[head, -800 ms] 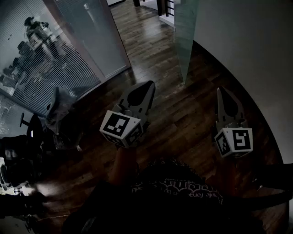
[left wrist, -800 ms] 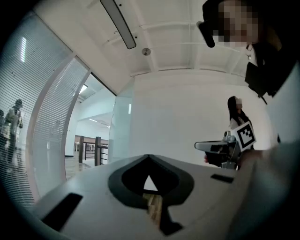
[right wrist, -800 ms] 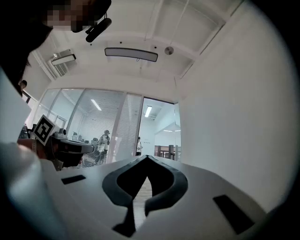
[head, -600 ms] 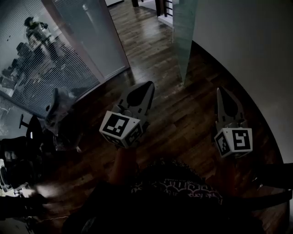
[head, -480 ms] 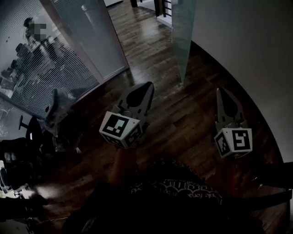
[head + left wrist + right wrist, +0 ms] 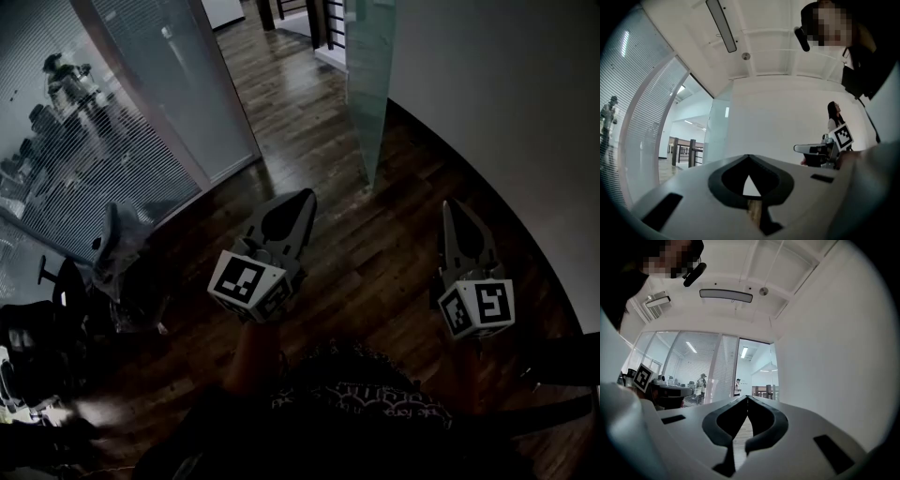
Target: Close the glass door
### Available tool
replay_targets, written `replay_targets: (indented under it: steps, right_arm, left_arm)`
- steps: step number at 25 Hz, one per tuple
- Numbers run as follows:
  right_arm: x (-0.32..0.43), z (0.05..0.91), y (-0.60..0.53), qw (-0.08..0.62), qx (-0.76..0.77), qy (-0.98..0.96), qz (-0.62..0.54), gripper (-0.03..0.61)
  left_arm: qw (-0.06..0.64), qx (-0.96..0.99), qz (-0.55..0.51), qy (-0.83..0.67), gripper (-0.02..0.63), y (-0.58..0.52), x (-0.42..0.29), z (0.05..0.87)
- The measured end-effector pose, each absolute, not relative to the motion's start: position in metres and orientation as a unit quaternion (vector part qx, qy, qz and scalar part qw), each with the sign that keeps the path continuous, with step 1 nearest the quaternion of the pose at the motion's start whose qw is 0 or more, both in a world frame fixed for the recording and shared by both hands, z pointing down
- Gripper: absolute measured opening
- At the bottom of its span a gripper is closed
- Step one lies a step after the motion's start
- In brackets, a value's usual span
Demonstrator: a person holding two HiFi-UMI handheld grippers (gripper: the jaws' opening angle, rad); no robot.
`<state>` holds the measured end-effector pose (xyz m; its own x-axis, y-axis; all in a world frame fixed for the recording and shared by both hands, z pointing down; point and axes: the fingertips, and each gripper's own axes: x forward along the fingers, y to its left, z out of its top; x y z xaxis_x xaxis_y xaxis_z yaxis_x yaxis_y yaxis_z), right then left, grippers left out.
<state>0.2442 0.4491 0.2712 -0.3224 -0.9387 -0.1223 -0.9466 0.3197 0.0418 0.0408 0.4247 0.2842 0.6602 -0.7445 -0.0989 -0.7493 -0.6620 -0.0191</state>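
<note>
**Glass door stands ahead, between the two hand-held grippers**

At the far left, the striped glass partition (image 6: pixel 141 131) runs away along the wooden floor (image 6: pixel 300 112). The left hand-held gripper (image 6: pixel 305 195) is clenched on nothing, tips meeting, and points forward and slightly right. The glass door (image 6: pixel 368 84) is a frosted panel seen nearly edge-on. It stands upright beyond both tips and well apart from them, long axis vertical, its foot near the curved white wall (image 6: pixel 506 112). The right hand-held gripper (image 6: pixel 451 204) is likewise clenched and empty, aimed straight ahead. The door's near edge looks slightly closer to the left gripper, so that arm would probably reach it first, though either must advance.
</note>
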Motion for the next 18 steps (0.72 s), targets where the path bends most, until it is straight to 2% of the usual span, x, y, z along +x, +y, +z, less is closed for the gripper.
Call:
replay_targets:
  steps: [3,18]
  right_arm:
    - [0.242,0.271,0.448,0.04,-0.585,0.809,0.048,0.003]
    - [0.219,0.284,0.451,0.023,-0.605,0.795,0.036,0.003]
  left_arm:
    - [0.046,-0.914,0.052,0.399,0.002,0.427,0.037,0.28]
    - [0.037,-0.927,0.042,0.37,0.002,0.417,0.006,0.306]
